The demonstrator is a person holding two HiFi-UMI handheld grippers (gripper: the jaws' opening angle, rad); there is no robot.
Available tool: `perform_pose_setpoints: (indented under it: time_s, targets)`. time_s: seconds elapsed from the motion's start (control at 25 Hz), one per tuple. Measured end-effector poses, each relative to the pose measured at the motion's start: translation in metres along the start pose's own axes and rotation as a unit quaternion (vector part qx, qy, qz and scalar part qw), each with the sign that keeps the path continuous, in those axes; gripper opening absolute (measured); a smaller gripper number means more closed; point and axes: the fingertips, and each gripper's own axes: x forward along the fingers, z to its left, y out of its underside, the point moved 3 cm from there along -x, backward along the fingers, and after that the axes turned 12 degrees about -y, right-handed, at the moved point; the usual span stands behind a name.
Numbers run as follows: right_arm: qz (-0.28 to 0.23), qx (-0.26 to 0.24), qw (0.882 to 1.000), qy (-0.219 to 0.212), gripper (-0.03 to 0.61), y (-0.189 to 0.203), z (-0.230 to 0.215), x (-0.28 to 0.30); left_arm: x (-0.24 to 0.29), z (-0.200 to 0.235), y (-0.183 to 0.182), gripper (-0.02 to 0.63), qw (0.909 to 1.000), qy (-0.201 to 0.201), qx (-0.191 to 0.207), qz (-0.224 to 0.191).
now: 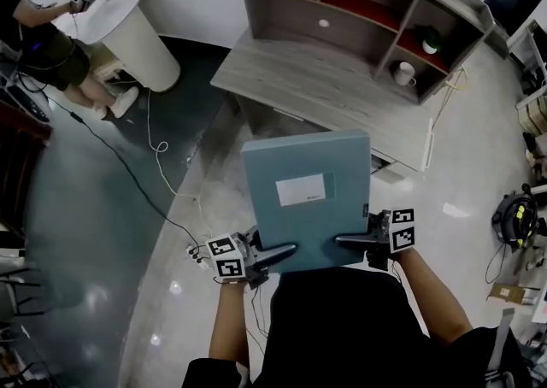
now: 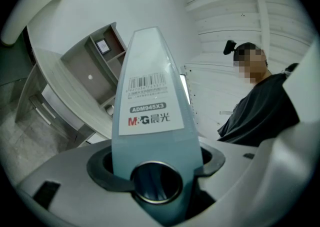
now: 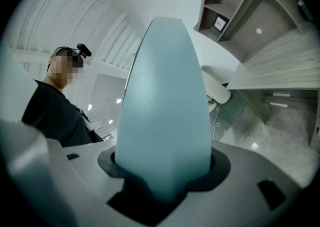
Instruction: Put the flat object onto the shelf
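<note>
The jaws of the left gripper (image 1: 275, 253) and the right gripper (image 1: 352, 241) each clamp one side edge of the blue file box (image 1: 305, 194), near its closer end. The box hangs level between them, label up, above the floor (image 1: 128, 232) and short of the grey shelf (image 1: 359, 10) ahead.

The light-blue file box (image 1: 308, 155), white label facing up, hangs level in the air, clamped at both near edges, just short of the grey shelf unit (image 1: 342, 79).
</note>
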Motion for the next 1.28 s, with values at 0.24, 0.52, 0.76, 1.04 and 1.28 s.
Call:
perform_pose_setpoints:
  time_s: [0.24, 0.52, 0.76, 1.04, 1.28]
  targets:
    - [0.008, 0.012, 1.0, 0.017, 0.27, -0.005, -0.021, 0.027, -0.021, 0.026, -0.007, 0.298, 0.9999, 0.003, -0.016, -0.005]
    - [0.029, 0.035, 0.999, 0.016, 0.27, -0.007, -0.038, 0.03, -0.022, 0.042, -0.004, 0.301, 0.9991, -0.013, -0.034, -0.021]
    - [0.028, 0.026, 0.999, 0.011, 0.272, -0.011, -0.045, 0.026, -0.015, 0.048, -0.006, 0.301, 0.9992, -0.019, -0.028, -0.022]
    - [-0.008, 0.017, 1.0, 0.014, 0.272, -0.051, -0.071, -0.015, 0.04, 0.067, -0.042, 0.302, 0.9998, -0.013, -0.014, 0.01]
    - [-0.053, 0.004, 0.998, 0.031, 0.272, -0.106, -0.102, -0.074, 0.122, 0.092, -0.09, 0.302, 0.9986, 0.006, 0.004, 0.052]
